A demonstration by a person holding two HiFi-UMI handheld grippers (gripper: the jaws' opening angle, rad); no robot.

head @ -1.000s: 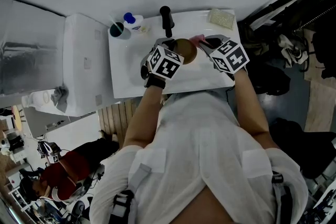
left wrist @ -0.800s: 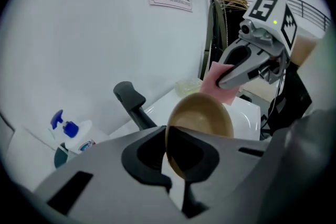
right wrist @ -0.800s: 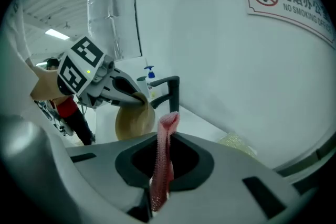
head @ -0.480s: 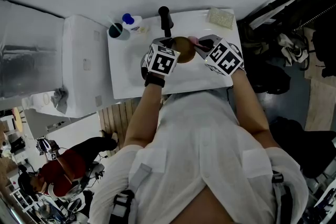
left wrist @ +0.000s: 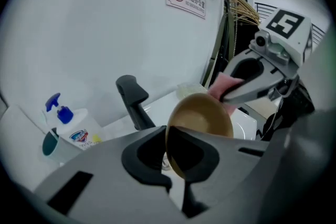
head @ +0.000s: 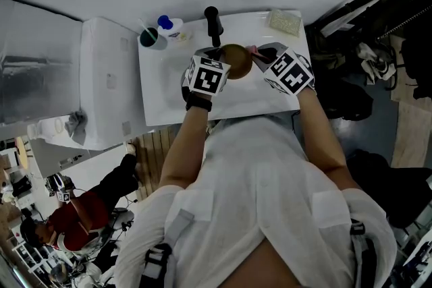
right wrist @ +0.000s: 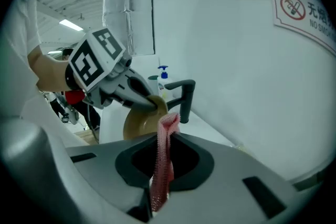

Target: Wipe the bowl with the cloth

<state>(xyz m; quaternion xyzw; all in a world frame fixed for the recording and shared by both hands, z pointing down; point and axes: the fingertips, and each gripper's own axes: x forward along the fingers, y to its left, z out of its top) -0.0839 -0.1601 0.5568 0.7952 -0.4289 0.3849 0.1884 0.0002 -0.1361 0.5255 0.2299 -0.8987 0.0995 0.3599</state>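
Far left, a white cabinet (head: 101, 77) sits against the white sink counter (head: 162, 101). At the counter's back-left corner there's a teal cup (head: 151, 40), w/ a soap bottle (head: 170, 26) (blue pump) just beside it. A black faucet (head: 214, 22) stands at mid-back.

Next over is the left gripper (left wrist: 177, 165). Its jaws are closed tight on the near rim of a brown bowl (left wrist: 205, 113), w/ no gap either side of the rim. The bowl is held up on edge over the basin, right in front of the faucet, its hollow side facing approx. toward the right gripper.

The pink cloth (right wrist: 169, 128) comes next. Its free end meets the bowl's far rim, touching it as far as I can see. The right gripper (right wrist: 160, 170) has the cloth pinched as a narrow strip, jaws closed onto it, tips just beside the bowl.

Far right, at the back corner, a pale scrub pad (head: 283, 22) lies flat, well apart from both grippers.
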